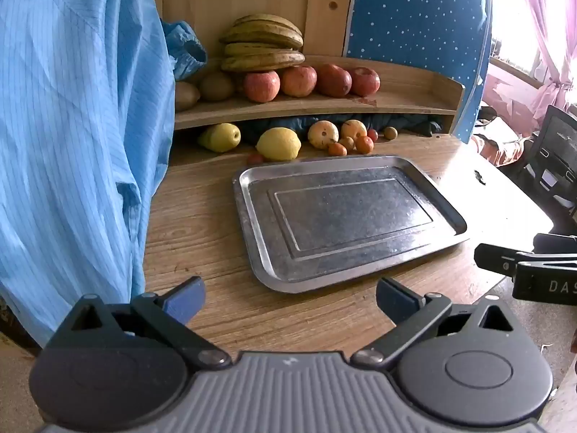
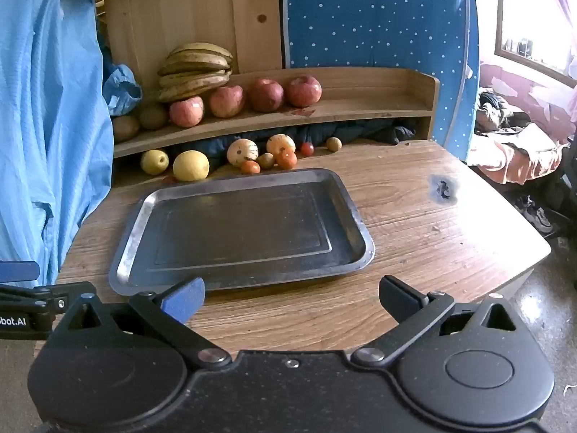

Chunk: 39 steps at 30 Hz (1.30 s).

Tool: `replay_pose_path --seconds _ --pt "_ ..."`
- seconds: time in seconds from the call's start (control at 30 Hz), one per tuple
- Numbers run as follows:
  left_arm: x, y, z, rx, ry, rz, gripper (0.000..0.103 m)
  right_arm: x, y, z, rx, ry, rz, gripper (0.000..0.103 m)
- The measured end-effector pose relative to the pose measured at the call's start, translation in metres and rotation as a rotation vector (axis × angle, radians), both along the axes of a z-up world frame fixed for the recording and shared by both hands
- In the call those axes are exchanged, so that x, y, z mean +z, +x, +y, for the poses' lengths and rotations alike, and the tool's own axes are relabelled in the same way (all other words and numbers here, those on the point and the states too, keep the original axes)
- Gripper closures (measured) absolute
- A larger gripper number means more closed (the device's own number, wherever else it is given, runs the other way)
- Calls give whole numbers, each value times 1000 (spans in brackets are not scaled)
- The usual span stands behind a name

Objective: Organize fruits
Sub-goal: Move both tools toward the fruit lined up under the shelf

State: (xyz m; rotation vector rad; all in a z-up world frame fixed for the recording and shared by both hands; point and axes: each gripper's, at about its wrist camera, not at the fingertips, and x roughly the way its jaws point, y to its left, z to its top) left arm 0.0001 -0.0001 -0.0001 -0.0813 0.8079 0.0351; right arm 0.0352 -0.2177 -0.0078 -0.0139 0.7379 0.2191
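A bare metal tray (image 1: pixel 252 223) (image 2: pixel 133 238) lies on the wooden table. Behind it, under a low shelf, sit a lemon (image 1: pixel 278 143) (image 2: pixel 190 165), a pale pear-like fruit (image 1: pixel 220 137) (image 2: pixel 154 161), two pale round fruits (image 1: pixel 323 134) (image 2: pixel 242 152) and several small orange and red ones (image 1: pixel 364 144) (image 2: pixel 286 158). On the shelf (image 1: pixel 414 104) (image 2: pixel 360 112) lie bananas (image 1: pixel 263 43) (image 2: pixel 196 68), several red apples (image 1: pixel 261 86) (image 2: pixel 267 94) and kiwis (image 1: pixel 216 86) (image 2: pixel 153 117). My left gripper (image 1: pixel 290 299) and right gripper (image 2: pixel 292 297) hang open and empty over the table's near edge, short of the tray.
A blue striped garment (image 1: pixel 72 144) (image 2: pixel 47 126) hangs at the left, close to the table. A blue dotted panel (image 1: pixel 414 11) (image 2: pixel 378 18) stands behind the shelf. The right gripper's body (image 1: pixel 530 267) shows at the left view's right edge. The table's right corner (image 2: pixel 523 245) drops to the floor.
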Motion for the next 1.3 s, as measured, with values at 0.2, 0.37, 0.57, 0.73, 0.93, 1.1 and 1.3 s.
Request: replay_pose_path --seconds 0.2,0.37,0.57,0.73,0.93,1.1,1.3 --pt "0 0 0 -2 -3 -1 0 0 -1 -1 -1 0 -1 1" --pt "1 1 -3 -7 -3 0 0 -1 -3 -2 -4 -2 1 1" --pt "-1 0 -4 -6 1 -2 0 0 -2 -3 -4 2 0 1" --pt "-1 0 -4 -6 1 -2 0 -1 -3 -4 -5 3 1 1" --pt "-3 -2 -10 -13 7 -2 0 -1 -3 -5 -6 3 2 1" --pt "-3 -3 -13 -15 5 3 0 -1 -1 -5 -7 3 4 1" --pt "-4 -2 -13 -16 2 8 0 -1 -2 -7 -6 5 6 1"
